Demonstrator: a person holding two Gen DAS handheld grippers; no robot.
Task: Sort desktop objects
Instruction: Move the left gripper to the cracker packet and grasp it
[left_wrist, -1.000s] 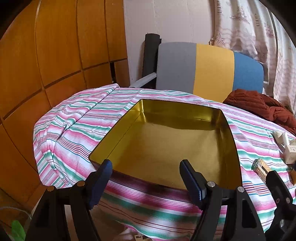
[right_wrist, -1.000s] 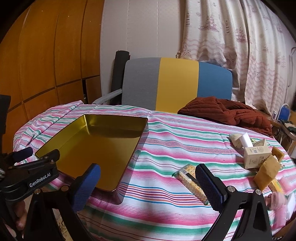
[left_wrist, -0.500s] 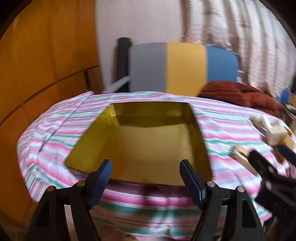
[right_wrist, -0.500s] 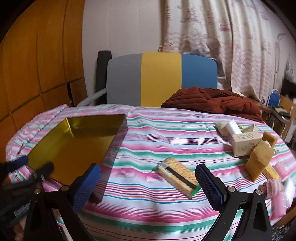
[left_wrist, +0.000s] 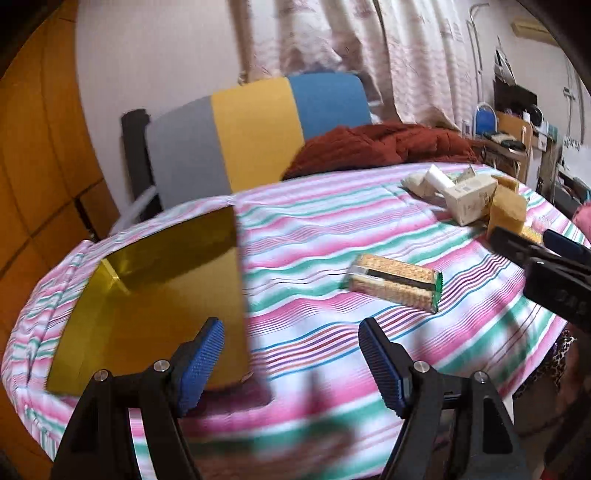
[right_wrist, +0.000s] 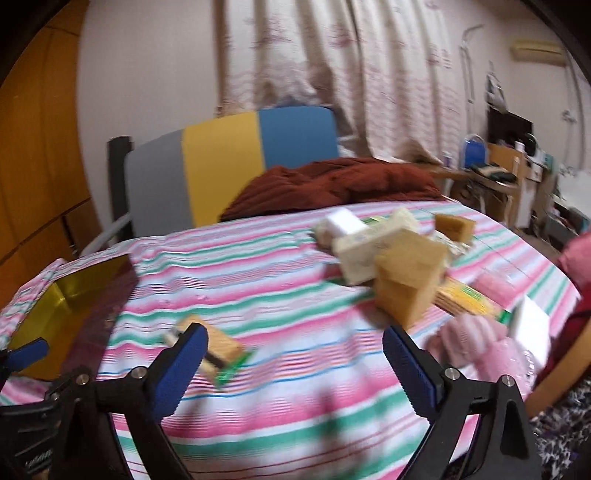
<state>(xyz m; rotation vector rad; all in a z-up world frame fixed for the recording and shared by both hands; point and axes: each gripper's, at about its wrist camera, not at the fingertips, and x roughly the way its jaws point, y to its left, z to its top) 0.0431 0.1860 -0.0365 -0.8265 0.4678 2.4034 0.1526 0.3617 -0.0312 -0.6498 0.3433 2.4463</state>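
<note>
Left wrist view: the left tongs (left_wrist: 290, 354) stand wide apart and hold nothing, above the near edge of the striped table (left_wrist: 332, 221). The gold tray (left_wrist: 159, 295) lies just ahead of the left finger, empty. The cracker packet (left_wrist: 395, 282) lies flat ahead and to the right of the right finger, well apart from both. Farther right is a heap of small boxes (left_wrist: 469, 197). The right tongs (left_wrist: 546, 254) reach in from the right edge.

Right wrist view, blurred: the right tongs (right_wrist: 295, 356) are spread wide and empty. The cracker packet (right_wrist: 214, 347) lies just behind the left finger, partly hidden by it. A tan box (right_wrist: 410, 280) stands ahead of the right finger; the gold tray (right_wrist: 70, 299) sits far left.
</note>
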